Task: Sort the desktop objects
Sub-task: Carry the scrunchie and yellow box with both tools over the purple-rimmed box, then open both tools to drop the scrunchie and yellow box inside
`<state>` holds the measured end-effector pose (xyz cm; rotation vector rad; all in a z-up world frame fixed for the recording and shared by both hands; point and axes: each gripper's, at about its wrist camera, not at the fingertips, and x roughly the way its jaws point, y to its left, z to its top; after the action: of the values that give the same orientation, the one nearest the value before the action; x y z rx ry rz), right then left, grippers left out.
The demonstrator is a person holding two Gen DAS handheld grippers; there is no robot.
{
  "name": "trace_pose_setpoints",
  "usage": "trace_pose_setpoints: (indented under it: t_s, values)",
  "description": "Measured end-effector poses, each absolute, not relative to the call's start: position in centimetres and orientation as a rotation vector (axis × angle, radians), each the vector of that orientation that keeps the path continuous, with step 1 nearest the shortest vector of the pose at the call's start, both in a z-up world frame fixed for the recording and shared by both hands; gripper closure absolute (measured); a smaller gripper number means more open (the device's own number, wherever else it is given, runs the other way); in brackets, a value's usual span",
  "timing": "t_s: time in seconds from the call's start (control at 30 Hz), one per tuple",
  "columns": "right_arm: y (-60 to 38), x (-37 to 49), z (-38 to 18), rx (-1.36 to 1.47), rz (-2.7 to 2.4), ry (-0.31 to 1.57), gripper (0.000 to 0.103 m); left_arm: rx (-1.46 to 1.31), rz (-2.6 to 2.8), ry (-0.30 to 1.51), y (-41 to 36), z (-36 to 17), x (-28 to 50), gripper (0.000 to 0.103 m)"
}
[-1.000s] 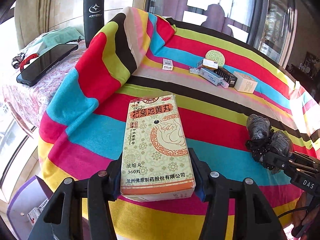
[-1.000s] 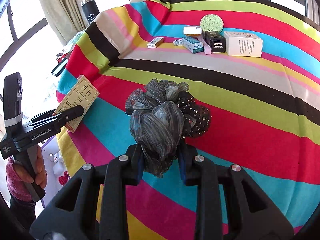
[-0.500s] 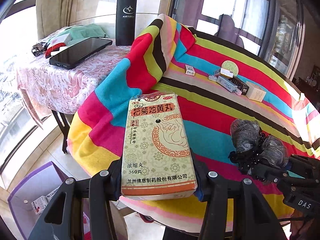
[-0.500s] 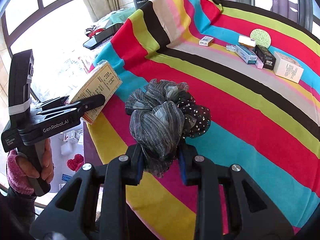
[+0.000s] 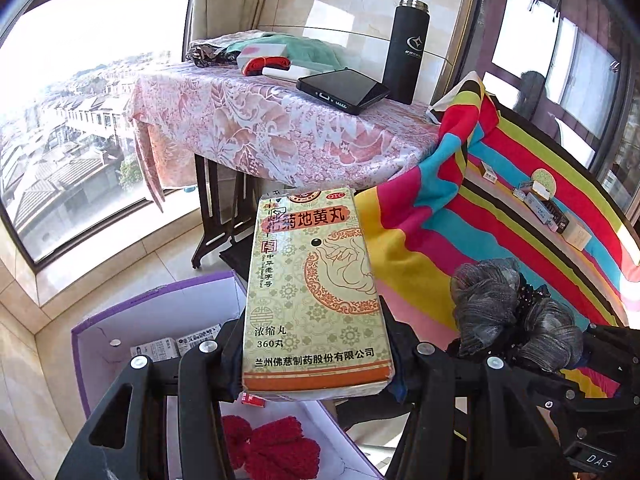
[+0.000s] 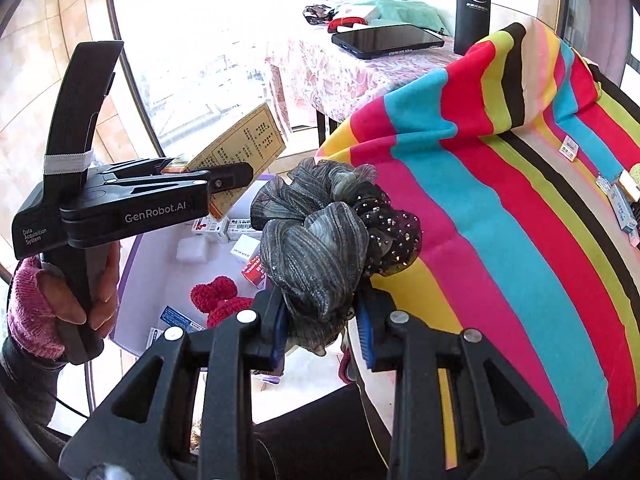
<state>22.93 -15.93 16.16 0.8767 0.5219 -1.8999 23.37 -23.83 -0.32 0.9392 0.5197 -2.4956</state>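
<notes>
My left gripper (image 5: 316, 364) is shut on a flat green-and-orange medicine box (image 5: 314, 292) and holds it in the air over a purple-rimmed box (image 5: 156, 296) on the floor. It also shows in the right wrist view (image 6: 236, 148). My right gripper (image 6: 324, 320) is shut on a bundle of grey and black sequinned hair scrunchies (image 6: 320, 236), held off the edge of the striped table (image 6: 500, 208), above the same purple-rimmed box (image 6: 132, 264). The scrunchies also show in the left wrist view (image 5: 512, 312).
The floor box holds small medicine packs (image 6: 224, 228) and red knitted items (image 6: 218, 296). Several small boxes (image 5: 548, 208) lie far on the striped cloth. A side table with patterned cloth (image 5: 280, 128) carries a phone (image 5: 344, 90) and a black flask (image 5: 408, 48).
Both grippers have swung left off the striped table with their loads. They now hang over the purple-rimmed box on the floor.
</notes>
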Motion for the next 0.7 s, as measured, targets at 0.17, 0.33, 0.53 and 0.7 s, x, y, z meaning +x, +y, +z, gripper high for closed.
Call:
trace_pose_setpoints:
  t_s: [0.17,0.33,0.53,0.7]
  values:
    - [-19.2,26.1,14.9,0.840,-1.773,0.626,0.071,0.944,-2.399,0.554,-26.6,-1.7,26.0,0.050]
    - [-21.6,29.0,13.2,0.826,-1.648,0.714,0.070,0.976,-2.315,0.573,-28.6,-3.3,28.3,0.050]
    - [-24.0,31.7,11.8,0.799,-1.533,0.782,0.069,1.003,-2.229,0.579,-30.5,-4.6,30.3,0.050]
    - [-25.4,33.0,10.9,0.796,-1.476,0.810,0.056,1.024,-2.152,0.552,-31.7,-5.1,31.0,0.049]
